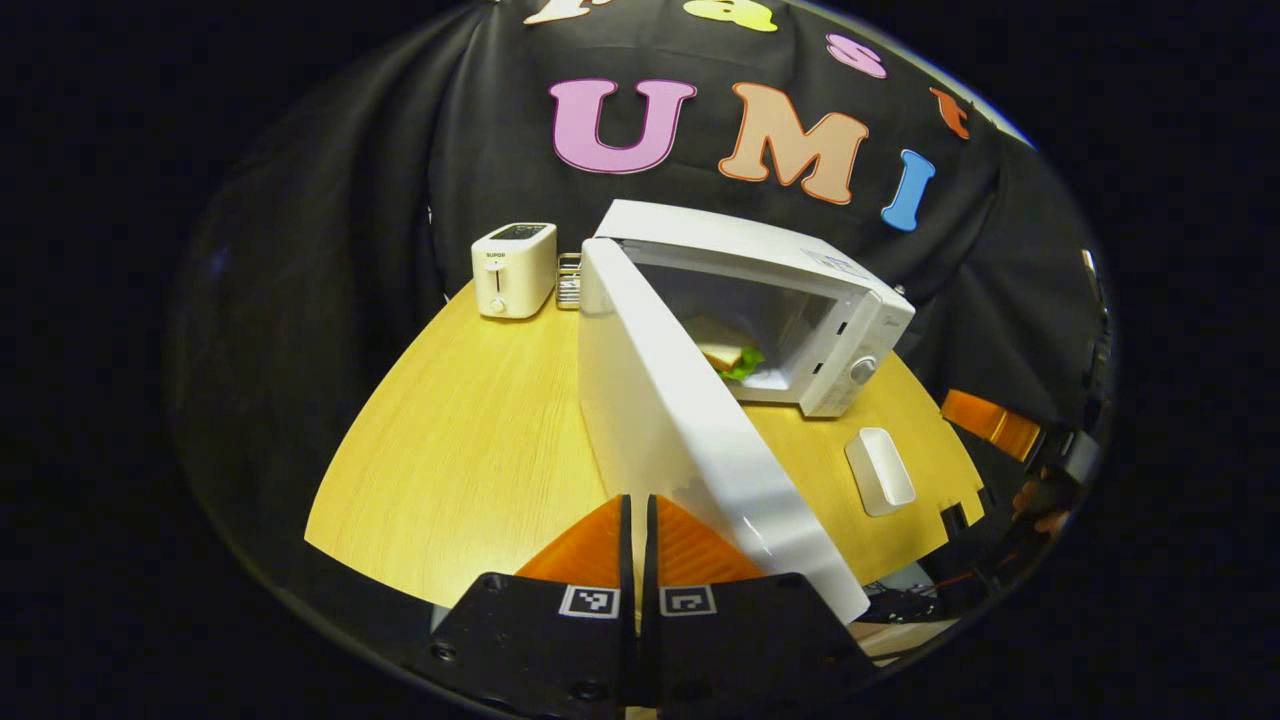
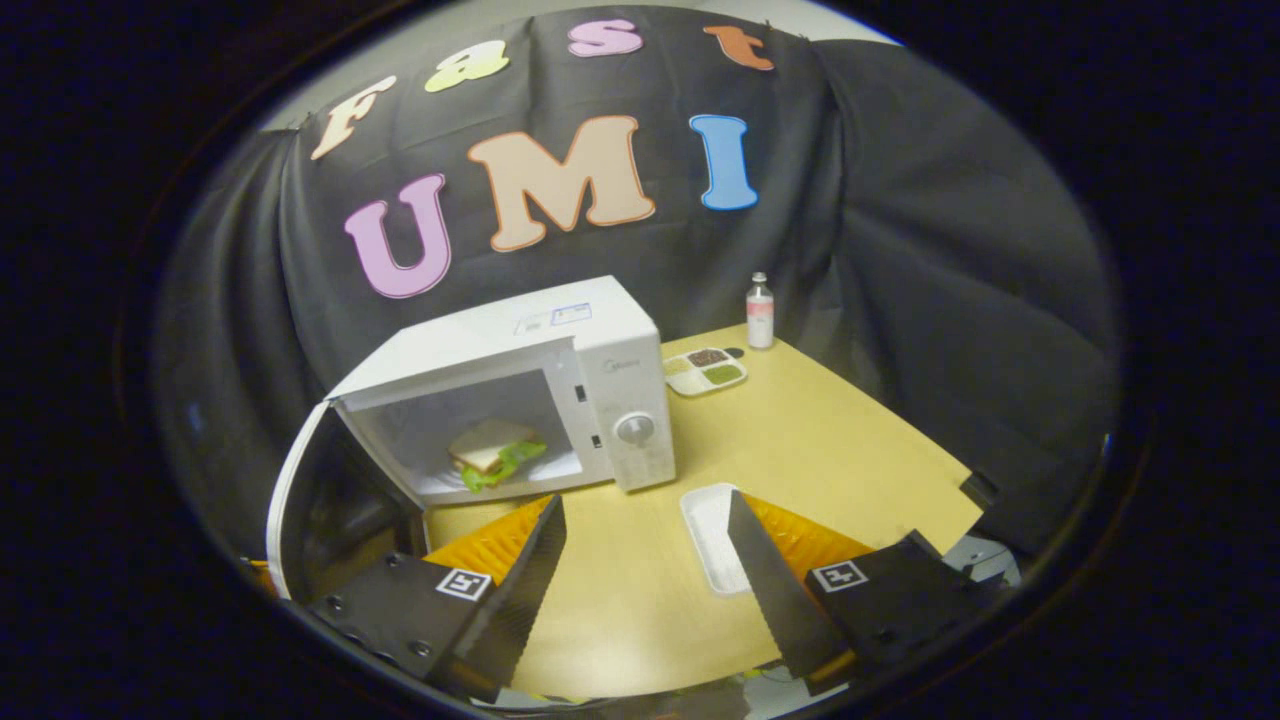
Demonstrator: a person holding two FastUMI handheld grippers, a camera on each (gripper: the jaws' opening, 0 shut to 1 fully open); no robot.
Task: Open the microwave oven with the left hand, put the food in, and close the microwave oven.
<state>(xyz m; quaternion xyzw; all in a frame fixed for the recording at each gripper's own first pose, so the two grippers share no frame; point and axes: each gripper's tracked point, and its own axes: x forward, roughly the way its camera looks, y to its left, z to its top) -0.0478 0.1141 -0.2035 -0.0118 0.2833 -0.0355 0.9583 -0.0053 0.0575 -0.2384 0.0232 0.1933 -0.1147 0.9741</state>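
The white microwave [image 1: 830,300] stands on the wooden table [image 1: 470,440] with its door [image 1: 680,430] swung wide open toward me. A sandwich with green lettuce [image 1: 732,352] lies inside the cavity. My left gripper [image 1: 637,515] is shut with nothing between its fingers, right beside the door's outer face near its free edge. In the right gripper view the microwave [image 2: 600,350] is ahead, the sandwich [image 2: 490,450] rests inside, and the door [image 2: 320,500] hangs open at the left. My right gripper [image 2: 645,510] is open and holds nothing, low over the table in front of the microwave.
An empty white tray [image 2: 712,535] lies in front of the microwave, also seen as the tray [image 1: 880,470]. A toaster [image 1: 513,268] and a small metal rack [image 1: 568,280] stand at the back left. A bottle [image 2: 760,310] and a divided dish [image 2: 705,370] sit behind the microwave's right.
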